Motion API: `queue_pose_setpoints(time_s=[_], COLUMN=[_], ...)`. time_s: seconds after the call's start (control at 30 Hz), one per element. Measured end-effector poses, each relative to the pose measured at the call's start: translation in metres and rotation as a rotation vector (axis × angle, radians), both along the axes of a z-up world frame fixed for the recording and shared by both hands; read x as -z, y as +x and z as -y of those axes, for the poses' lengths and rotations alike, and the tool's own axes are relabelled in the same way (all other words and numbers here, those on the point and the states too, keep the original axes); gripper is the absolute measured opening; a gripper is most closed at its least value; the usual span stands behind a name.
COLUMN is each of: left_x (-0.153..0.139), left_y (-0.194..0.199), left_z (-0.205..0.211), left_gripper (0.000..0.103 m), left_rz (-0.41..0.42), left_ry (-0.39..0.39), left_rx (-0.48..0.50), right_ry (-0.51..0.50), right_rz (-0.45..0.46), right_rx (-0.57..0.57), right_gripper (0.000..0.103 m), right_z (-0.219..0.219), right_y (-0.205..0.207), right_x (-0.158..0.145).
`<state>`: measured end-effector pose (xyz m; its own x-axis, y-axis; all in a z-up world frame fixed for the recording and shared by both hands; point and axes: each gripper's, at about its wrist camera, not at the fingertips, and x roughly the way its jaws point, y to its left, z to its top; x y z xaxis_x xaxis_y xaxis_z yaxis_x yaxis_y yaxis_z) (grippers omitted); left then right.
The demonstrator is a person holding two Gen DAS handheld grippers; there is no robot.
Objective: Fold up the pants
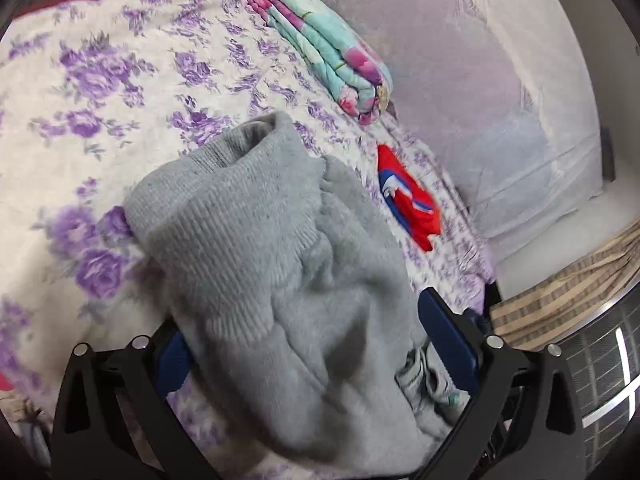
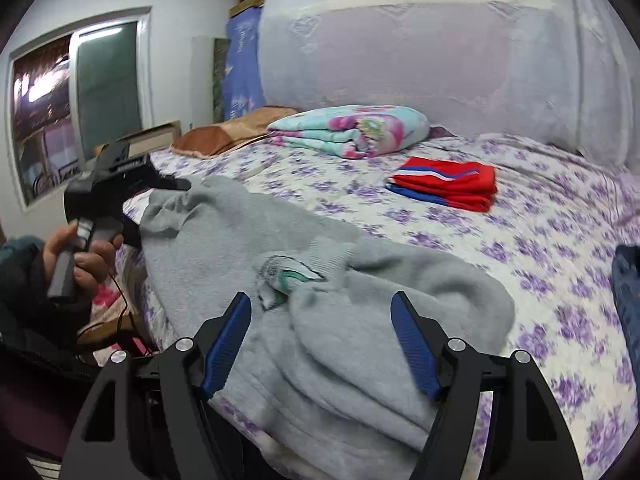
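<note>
We are working over a wide bed (image 2: pixel 520 240) whose quilted cover, printed with purple roses, is giving softly under everything lying on it. Behind it a pale padded headboard (image 2: pixel 400 52) is rising, covered in lace-like cloth.

The gray pants (image 2: pixel 360 312) are sprawling across the near edge of the bed, bunched and partly doubled over. They are looking thick and fleecy, with ribbed knit bands at the waist and cuffs; we are judging them soft, floppy, fairly bulky and not slippery, so they will be sagging wherever we are not supporting them. The ribbed waistband (image 1: pixel 248 232), being denser, is seeming the firmest place to pinch, along with the cuff ends. A small white label (image 2: pixel 280 276) is showing inside the waist.

A folded turquoise-and-pink quilt (image 2: pixel 352 128) is sitting puffy near the headboard, and a flat folded red garment (image 2: pixel 448 188) with blue and white stripes is lying well apart from the pants.

Our right tool (image 2: pixel 324 344) is hovering with its ridged blue fingers (image 2: pixel 228 340) spread wide over the gray cloth, gripping nothing. Our left tool (image 1: pixel 320 356) is also standing wide apart, the fabric mounded between its blue fingers (image 1: pixel 448 340) without being clamped.
</note>
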<state>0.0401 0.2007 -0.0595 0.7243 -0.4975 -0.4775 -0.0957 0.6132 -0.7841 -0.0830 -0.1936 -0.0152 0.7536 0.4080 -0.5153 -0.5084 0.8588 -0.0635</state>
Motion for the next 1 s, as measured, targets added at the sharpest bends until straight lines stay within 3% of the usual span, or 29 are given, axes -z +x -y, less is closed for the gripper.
queue_pose_setpoints(time_s=[0.03,0.07,0.17,0.27,0.4,0.5,0.57,0.63,0.7,0.73,0.77,0.8,0.83,0.87,0.9,0.93,1.0], left_x=[0.0,0.0,-0.008,-0.046,-0.111,-0.153,-0.167,-0.159,-0.119,-0.083,-0.062,-0.058,-0.065,-0.072,-0.08,-0.089,-0.109], left_y=[-0.002,-0.005,-0.013,-0.026,-0.042,-0.049,-0.06,-0.063,-0.049,-0.034,-0.027,-0.025,-0.027,-0.029,-0.032,-0.038,-0.057], left_z=[-0.002,-0.002,-0.005,0.014,0.072,0.143,0.206,0.259,0.315,0.339,0.344,0.341,0.335,0.33,0.324,0.317,0.308], left_gripper=[0.084,0.066,0.036,0.035,0.035,0.035,0.035,0.036,0.04,0.043,0.044,0.045,0.052,0.077,0.088,0.096,0.098], left_rz=[0.017,0.042,0.088,0.16,0.319,0.434,0.501,0.506,0.372,0.261,0.209,0.209,0.23,0.238,0.245,0.267,0.357], left_ry=[-0.009,-0.022,-0.041,0.107,0.284,0.396,0.445,0.466,0.49,0.5,0.469,0.441,0.419,0.407,0.386,0.379,0.417], left_rx=[-0.012,-0.014,-0.027,-0.018,0.098,0.278,0.454,0.612,0.793,0.881,0.91,0.913,0.911,0.917,0.922,0.905,0.873], right_ry=[0.008,0.014,0.031,0.078,0.197,0.222,0.253,0.29,0.314,0.327,0.342,0.359,0.378,0.397,0.435,0.466,0.529], right_rz=[-0.005,-0.008,0.002,0.032,0.113,0.172,0.198,0.198,0.122,0.082,0.046,0.012,-0.023,-0.044,-0.065,-0.075,-0.09], right_rx=[0.009,0.014,0.034,0.069,0.114,0.196,0.258,0.318,0.356,0.362,0.366,0.366,0.356,0.342,0.321,0.3,0.245], right_gripper=[0.073,0.073,0.073,0.073,0.073,0.073,0.075,0.08,0.09,0.09,0.09,0.091,0.091,0.094,0.097,0.097,0.098], right_z=[0.004,0.008,0.019,0.036,0.07,0.098,0.121,0.144,0.161,0.166,0.171,0.175,0.178,0.179,0.182,0.182,0.176], right_y=[0.001,0.001,0.0,-0.006,-0.019,-0.027,-0.033,-0.037,-0.033,-0.03,-0.027,-0.024,-0.023,-0.022,-0.019,-0.019,-0.012], right_x=[0.001,0.002,0.002,-0.008,-0.034,-0.05,-0.057,-0.058,-0.048,-0.043,-0.038,-0.033,-0.03,-0.028,-0.03,-0.032,-0.043])
